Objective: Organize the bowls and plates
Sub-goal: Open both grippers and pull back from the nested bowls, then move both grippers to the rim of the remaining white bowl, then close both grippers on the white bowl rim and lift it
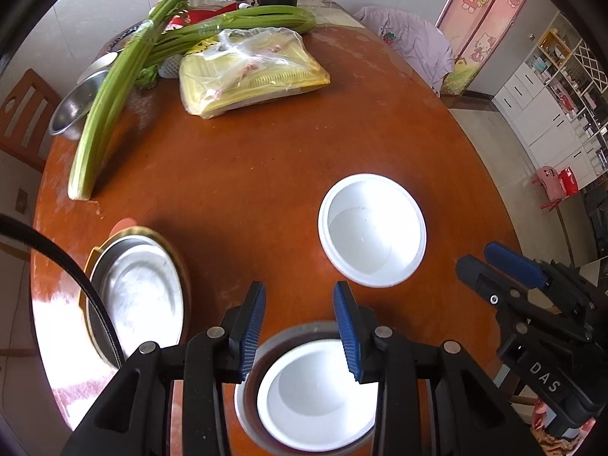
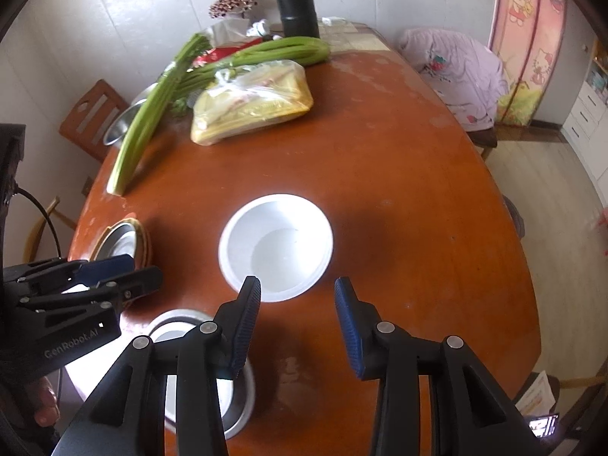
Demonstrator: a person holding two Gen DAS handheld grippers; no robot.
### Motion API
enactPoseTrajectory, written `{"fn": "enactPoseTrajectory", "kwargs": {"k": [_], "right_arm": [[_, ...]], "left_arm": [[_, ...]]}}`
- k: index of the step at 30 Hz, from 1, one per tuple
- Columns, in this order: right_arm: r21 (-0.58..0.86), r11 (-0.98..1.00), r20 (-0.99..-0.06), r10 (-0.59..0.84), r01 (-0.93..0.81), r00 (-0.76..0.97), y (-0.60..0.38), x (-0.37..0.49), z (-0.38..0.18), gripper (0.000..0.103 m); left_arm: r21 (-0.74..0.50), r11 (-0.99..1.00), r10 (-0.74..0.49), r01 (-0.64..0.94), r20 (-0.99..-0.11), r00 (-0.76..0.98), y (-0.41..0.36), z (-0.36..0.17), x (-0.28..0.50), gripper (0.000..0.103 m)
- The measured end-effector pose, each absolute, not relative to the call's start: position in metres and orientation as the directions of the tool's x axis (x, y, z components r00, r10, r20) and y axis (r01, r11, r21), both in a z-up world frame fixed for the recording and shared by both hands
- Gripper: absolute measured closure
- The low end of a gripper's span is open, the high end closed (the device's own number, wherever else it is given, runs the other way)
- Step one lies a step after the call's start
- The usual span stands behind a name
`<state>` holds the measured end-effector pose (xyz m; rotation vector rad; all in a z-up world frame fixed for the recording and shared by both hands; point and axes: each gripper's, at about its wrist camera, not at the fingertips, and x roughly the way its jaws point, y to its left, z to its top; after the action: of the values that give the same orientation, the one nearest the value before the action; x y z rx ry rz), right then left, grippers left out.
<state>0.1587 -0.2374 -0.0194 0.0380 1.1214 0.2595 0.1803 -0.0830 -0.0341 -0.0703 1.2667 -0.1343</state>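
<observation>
Two grippers hover above a round wooden table (image 2: pixel 399 174), both with jaws spread wide and holding nothing. A loose white bowl (image 2: pixel 275 247) sits near the middle, directly ahead of the right gripper (image 2: pixel 297 319), which is nearer it. The left gripper (image 1: pixel 298 330) hangs over a second white bowl (image 1: pixel 315 391) nested in a steel dish (image 1: pixel 249 410), partly hidden behind its fingers. Stacked plates (image 1: pixel 140 292) lie at the left, cut across by a cable.
</observation>
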Motion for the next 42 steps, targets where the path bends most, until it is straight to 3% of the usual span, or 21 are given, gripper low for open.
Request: {"fn": "enactPoseTrajectory", "kwargs": {"k": [25,33,36,42], "right_arm": [[0.197,0.959,-0.932,0.248,-0.204,0.266,-0.245,0.226,-0.084,0.061],[0.203,0.951,-0.939,0.257,-0.235,0.230,-0.235,0.233,-0.098,0.064],[0.211,0.943,-0.935,0.271,-0.258,0.228,-0.228,0.233,-0.098,0.070],[0.200,0.941,-0.929,0.270,-0.272,0.253,-0.222,0.228,-0.089,0.071]], "left_arm": [[-0.125,0.990,-0.133,0.058,-0.976,0.172,-0.112,-0.098,0.247,0.066],[-0.198,0.980,-0.200,0.025,-0.973,0.117,-0.107,-0.115,0.253,0.066],[-0.255,0.967,-0.256,0.022,-0.963,0.087,-0.106,-0.121,0.254,0.079],[-0.251,0.967,-0.254,0.038,-0.960,0.121,-0.105,-0.110,0.248,0.079]]}}
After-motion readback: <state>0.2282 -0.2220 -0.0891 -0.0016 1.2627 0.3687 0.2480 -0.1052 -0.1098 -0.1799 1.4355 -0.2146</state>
